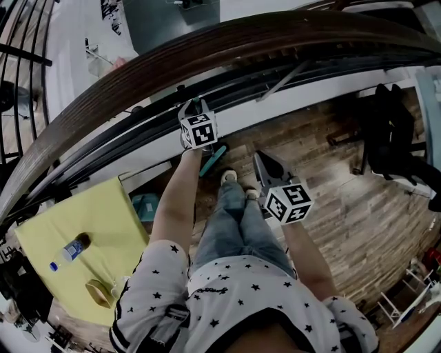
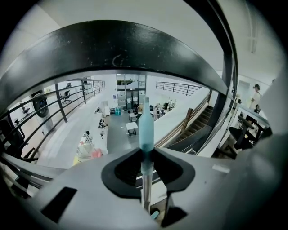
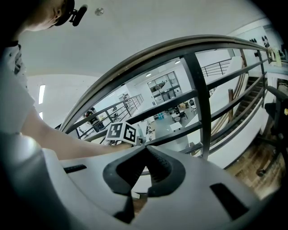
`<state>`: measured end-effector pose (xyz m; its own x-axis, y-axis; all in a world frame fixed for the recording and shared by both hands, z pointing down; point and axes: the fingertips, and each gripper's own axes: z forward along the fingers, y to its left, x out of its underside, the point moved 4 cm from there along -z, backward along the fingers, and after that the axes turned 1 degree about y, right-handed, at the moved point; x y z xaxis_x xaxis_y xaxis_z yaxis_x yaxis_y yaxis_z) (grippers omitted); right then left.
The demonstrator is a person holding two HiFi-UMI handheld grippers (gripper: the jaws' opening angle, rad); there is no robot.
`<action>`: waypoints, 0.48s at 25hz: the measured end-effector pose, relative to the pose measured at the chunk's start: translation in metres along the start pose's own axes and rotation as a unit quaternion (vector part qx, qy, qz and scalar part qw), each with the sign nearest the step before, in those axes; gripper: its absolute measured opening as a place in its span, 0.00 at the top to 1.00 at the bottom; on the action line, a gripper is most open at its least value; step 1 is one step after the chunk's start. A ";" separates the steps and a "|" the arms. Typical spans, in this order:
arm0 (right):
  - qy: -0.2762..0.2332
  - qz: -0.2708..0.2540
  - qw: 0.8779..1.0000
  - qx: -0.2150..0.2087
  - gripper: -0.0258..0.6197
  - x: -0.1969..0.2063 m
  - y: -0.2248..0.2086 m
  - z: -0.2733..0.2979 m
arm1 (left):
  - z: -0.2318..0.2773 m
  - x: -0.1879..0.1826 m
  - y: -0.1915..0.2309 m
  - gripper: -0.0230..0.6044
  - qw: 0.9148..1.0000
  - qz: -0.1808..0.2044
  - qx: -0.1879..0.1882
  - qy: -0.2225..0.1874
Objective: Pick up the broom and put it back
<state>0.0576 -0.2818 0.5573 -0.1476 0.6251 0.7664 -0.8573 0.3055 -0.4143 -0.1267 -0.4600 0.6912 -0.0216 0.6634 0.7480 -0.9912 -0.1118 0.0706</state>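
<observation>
Pickup seems done: left gripper (image 2: 145,156) clamps the broom (image 2: 146,126) handle by the railing (image 1: 207,48), right gripper (image 3: 144,149) closed and empty; putting it back remains.

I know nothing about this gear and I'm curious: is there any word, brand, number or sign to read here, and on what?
No text can be read.
left gripper's marker cube and right gripper's marker cube: black-and-white square patterns, not letters.
bottle label: too small to read.
wall prints: blurred.
</observation>
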 end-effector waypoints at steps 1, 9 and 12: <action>-0.001 0.000 1.000 0.000 0.97 -0.001 0.000 0.000 | 0.000 0.000 0.001 0.81 1.000 -0.003 -0.002 0.000; -0.010 -0.003 1.000 -0.002 0.97 -0.007 0.003 0.000 | -0.003 0.005 0.000 0.80 1.000 -0.004 0.004 0.013; -0.013 -0.004 1.000 -0.001 0.97 -0.009 0.005 -0.003 | -0.008 0.007 -0.003 0.75 1.000 -0.007 0.012 0.017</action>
<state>0.0561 -0.2843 0.5471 -0.1544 0.6035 0.7823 -0.8576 0.3112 -0.4094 -0.1253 -0.4495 0.6910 -0.0132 0.6900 0.7237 -0.9881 -0.1198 0.0962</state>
